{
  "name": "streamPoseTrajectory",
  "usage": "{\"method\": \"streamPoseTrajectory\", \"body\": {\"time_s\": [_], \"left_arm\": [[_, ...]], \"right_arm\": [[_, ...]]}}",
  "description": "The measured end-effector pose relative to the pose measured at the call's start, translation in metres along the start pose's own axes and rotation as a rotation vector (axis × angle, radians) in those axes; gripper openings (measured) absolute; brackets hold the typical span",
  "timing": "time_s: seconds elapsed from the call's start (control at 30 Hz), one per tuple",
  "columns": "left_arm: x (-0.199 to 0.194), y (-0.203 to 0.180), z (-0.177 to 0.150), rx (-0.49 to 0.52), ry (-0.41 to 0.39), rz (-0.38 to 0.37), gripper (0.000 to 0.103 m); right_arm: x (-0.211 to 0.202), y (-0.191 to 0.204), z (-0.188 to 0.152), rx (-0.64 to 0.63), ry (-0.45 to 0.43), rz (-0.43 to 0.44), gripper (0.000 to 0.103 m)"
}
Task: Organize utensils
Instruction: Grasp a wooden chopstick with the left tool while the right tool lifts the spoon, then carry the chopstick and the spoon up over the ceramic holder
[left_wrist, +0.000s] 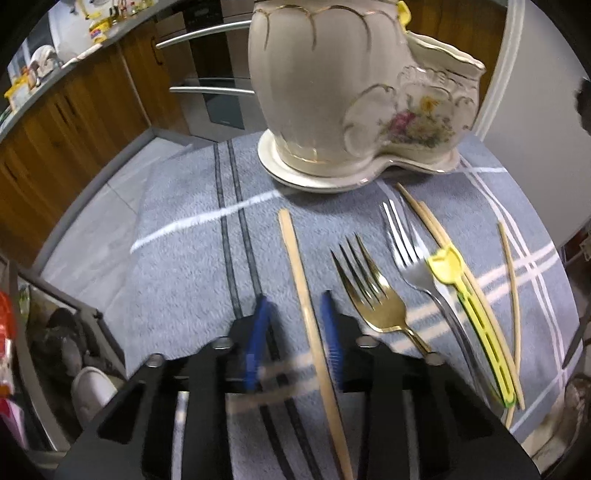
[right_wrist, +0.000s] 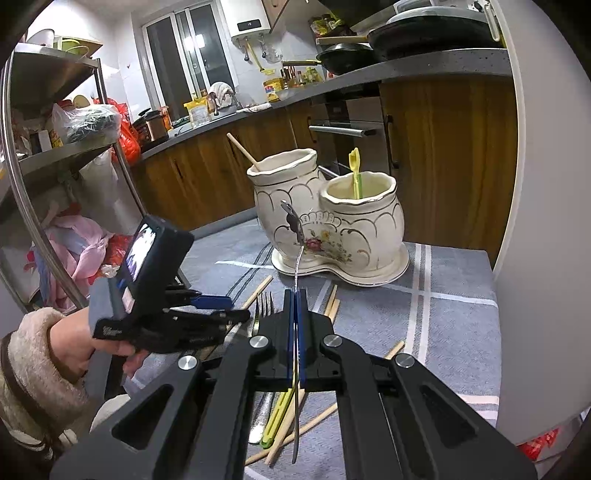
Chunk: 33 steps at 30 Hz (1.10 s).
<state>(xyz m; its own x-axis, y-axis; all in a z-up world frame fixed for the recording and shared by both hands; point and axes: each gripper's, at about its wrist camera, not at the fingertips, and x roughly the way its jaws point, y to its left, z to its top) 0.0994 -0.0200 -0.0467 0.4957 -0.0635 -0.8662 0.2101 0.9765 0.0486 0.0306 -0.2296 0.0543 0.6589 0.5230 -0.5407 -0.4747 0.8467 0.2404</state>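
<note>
Pans (right_wrist: 388, 44) are sitting on the grey countertop (right_wrist: 369, 75) above wooden cabinets (right_wrist: 207, 166), while plastic bags (right_wrist: 92, 122) are crowding a metal shelf (right_wrist: 55, 151) beside the window (right_wrist: 184, 62).

Ceramic holder (left_wrist: 332, 92) top cut off by frame; chopstick (left_wrist: 314, 325) lower end blurred, hidden behind left hand-held gripper (left_wrist: 293, 332).

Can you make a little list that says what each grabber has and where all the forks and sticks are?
left gripper: fingers around a chopstick lying on the cloth, not yet pinching it
right gripper: fingers shut on a thin metal utensil, which sticks up in front of the holder
holder: cream ceramic, two cups
taller cup: one chopstick
lower cup: yellow pick
on the cloth: gold fork, silver fork, yellow pick, more chopsticks
</note>
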Motion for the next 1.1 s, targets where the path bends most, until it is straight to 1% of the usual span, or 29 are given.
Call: {"method": "streamPoseTrajectory", "body": {"time_s": [0.07, 0.1, 0.2, 0.3, 0.4, 0.47, 0.53, 0.57, 0.63, 0.77, 0.9, 1.0, 1.1], "left_arm": [[0.000, 0.001, 0.000, -0.005, -0.005, 0.003, 0.009], [-0.001, 0.002, -0.001, -0.003, -0.011, 0.000, 0.008], [-0.002, 0.003, -0.007, 0.006, -0.032, -0.008, 0.007], [-0.004, 0.010, -0.011, -0.008, -0.043, -0.020, 0.007], [-0.014, 0.015, -0.017, -0.023, -0.067, -0.031, 0.007], [-0.024, 0.017, -0.019, -0.033, -0.093, -0.053, 0.007], [-0.037, 0.019, -0.020, -0.030, -0.132, -0.065, 0.007], [-0.049, 0.019, -0.020, -0.023, -0.169, -0.077, 0.007], [-0.063, 0.021, -0.019, -0.019, -0.218, -0.092, 0.007], [-0.102, 0.023, -0.011, -0.018, -0.359, -0.147, 0.007], [-0.132, 0.019, 0.010, -0.009, -0.477, -0.176, 0.007], [-0.141, 0.016, 0.033, 0.001, -0.539, -0.192, 0.007], [-0.141, 0.011, 0.061, 0.006, -0.586, -0.196, 0.007]], "right_arm": [[-0.002, 0.000, 0.000, 0.000, -0.006, -0.004, 0.001], [-0.002, -0.001, 0.000, 0.001, -0.010, -0.007, 0.001], [0.000, -0.005, 0.001, 0.010, -0.011, -0.013, 0.001], [0.003, -0.007, 0.001, 0.020, -0.011, -0.019, 0.001], [0.005, -0.008, 0.002, 0.023, -0.014, -0.023, 0.001], [0.005, -0.008, 0.002, 0.027, -0.016, -0.026, 0.001], [0.007, -0.010, 0.004, 0.032, -0.023, -0.030, 0.001], [0.007, -0.011, 0.005, 0.031, -0.029, -0.035, 0.001], [0.007, -0.013, 0.009, 0.031, -0.044, -0.044, 0.001], [0.006, -0.017, 0.022, 0.037, -0.097, -0.056, 0.001], [0.005, -0.022, 0.046, 0.038, -0.177, -0.067, 0.001], [0.006, -0.027, 0.066, 0.045, -0.246, -0.066, 0.001], [0.011, -0.034, 0.084, 0.062, -0.293, -0.074, 0.001]]}}
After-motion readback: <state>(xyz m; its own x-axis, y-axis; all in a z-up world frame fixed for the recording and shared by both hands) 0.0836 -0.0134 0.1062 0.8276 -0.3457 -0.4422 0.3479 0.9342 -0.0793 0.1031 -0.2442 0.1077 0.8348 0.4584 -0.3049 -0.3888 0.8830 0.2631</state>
